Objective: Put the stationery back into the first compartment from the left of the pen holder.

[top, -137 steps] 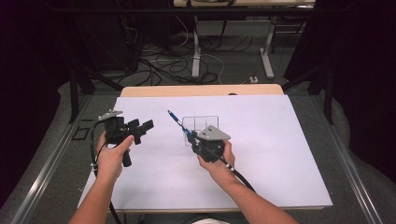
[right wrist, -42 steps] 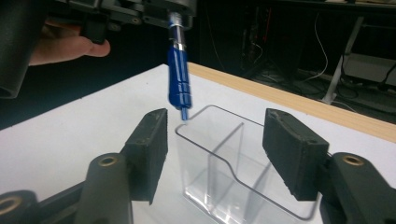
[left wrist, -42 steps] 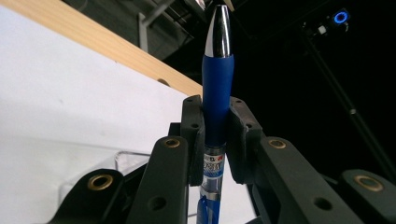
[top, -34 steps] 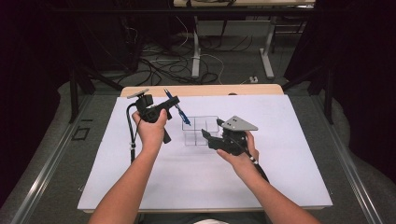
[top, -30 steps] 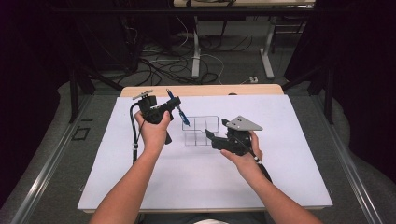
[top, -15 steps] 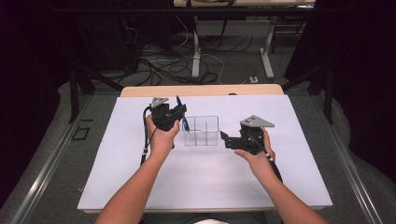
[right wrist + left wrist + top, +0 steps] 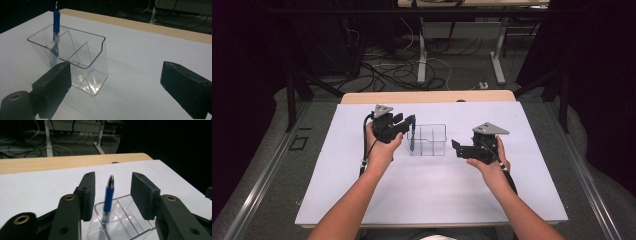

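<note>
Blue ballpoint pen with silver tip [image 7: 109, 198] stands near upright, slightly tilted, inside the clear plastic three-compartment organizer box [image 7: 428, 140]. It sits in the end compartment at the box's left in the high view, top poking above the rim.
</note>
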{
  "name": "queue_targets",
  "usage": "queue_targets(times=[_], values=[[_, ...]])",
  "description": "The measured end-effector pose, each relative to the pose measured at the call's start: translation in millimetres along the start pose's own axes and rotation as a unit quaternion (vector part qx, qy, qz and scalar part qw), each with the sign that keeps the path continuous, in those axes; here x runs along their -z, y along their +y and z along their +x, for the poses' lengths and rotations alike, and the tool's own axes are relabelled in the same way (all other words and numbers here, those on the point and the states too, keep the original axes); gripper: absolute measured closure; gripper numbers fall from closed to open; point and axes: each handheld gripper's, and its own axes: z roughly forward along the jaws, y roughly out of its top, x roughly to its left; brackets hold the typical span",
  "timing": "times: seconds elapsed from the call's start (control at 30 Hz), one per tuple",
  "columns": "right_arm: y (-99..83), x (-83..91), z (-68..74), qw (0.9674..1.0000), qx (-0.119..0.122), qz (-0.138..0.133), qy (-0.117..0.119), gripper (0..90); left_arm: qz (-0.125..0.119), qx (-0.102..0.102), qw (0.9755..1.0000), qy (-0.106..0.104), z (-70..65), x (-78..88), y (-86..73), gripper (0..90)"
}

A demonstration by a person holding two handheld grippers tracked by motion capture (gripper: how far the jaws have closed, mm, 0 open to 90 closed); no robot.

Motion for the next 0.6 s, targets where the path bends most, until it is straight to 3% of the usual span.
queue_targets(times=[0.1,0.33,0.4,0.43,0.53,0.6], values=[[1.3,1.9,-1.9,1.0000,0.000,0.001,-0.003,8.3,0.007,-0.008,0.9998,-0.015,7.2,10.1,0.7,49.0],[0.7,8.1,-8.3,0.9999,0.003,0.006,-0.010,8.3,0.022,-0.020,0.9993,-0.024,22.9,33.5,0.6,39.6],[-0.6,10.1,-10.9,0.9999,0.003,0.011,-0.012,8.2,0.016,-0.040,0.9990,-0.007,31.0,47.3,-2.0,34.2],[-1.4,11.3,-11.8,0.9998,0.000,0.013,-0.014,8.0,0.016,-0.040,0.9990,-0.007,31.0,47.3,-2.0,31.6],[-3.8,14.4,-15.9,0.9997,-0.003,0.017,-0.016,7.5,0.017,-0.053,0.9982,0.023,41.9,63.8,-7.7,29.4],[-4.5,15.8,-18.1,0.9996,-0.001,0.019,-0.019,7.5,0.018,-0.053,0.9981,0.027,45.2,67.5,-9.7,28.7]])
